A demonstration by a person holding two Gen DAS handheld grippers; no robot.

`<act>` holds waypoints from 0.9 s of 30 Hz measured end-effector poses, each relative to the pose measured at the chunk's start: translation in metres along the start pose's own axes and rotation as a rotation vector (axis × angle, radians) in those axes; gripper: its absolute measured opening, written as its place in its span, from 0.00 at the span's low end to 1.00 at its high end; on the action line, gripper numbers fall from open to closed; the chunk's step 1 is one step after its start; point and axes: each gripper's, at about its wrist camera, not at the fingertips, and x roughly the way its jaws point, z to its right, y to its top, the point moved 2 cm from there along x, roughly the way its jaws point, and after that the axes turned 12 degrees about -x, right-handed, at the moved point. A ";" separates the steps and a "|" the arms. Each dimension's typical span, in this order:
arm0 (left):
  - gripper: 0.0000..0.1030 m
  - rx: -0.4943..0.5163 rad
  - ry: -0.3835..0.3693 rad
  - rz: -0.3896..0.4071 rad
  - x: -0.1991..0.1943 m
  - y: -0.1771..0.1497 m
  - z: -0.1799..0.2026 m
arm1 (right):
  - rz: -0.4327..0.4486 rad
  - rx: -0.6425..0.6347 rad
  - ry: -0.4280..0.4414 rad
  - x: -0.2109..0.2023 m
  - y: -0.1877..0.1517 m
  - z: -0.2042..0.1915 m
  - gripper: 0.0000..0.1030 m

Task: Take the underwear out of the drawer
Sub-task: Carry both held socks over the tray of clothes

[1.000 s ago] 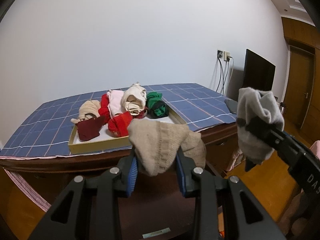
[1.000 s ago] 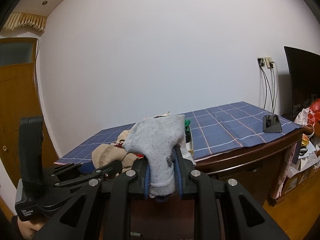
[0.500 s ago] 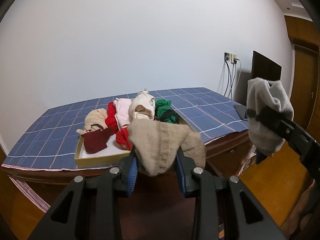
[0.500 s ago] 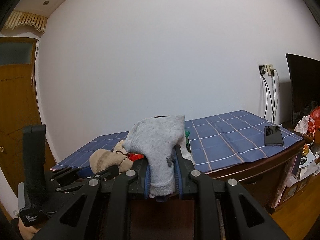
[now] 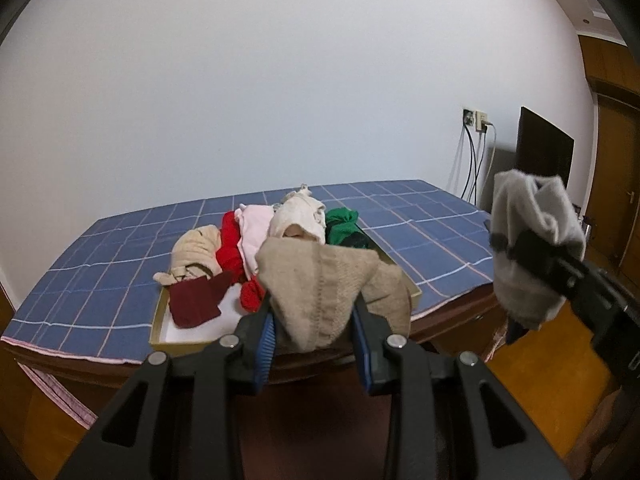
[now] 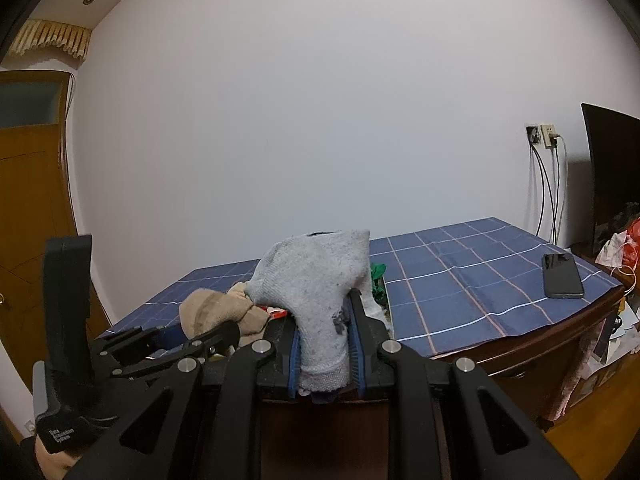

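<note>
I have pulled both grippers back from the shallow yellow cardboard drawer (image 5: 192, 346). The blue checked tablecloth (image 5: 120, 248) now looks farther off and more of it shows.

Ribbed tan knit underwear (image 5: 320, 292) and fuzzy grey knit underwear (image 6: 316, 280); matt black plastic tools; checked cloth (image 5: 420, 216) covers the glossy wooden tabletop (image 6: 532, 344).

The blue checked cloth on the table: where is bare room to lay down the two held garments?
The blue checked cloth lies bare between the shallow box and the phone, and also left of the box toward the table's end. The box itself is crowded with clothes; only its near white floor shows free.
</note>
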 end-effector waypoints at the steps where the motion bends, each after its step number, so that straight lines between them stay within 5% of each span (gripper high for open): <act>1: 0.32 0.001 0.001 0.001 0.002 0.002 0.000 | -0.004 0.000 0.000 0.003 0.000 0.000 0.22; 27: 0.32 -0.019 0.050 -0.044 0.076 0.021 -0.003 | -0.101 -0.001 -0.026 0.073 -0.001 0.010 0.22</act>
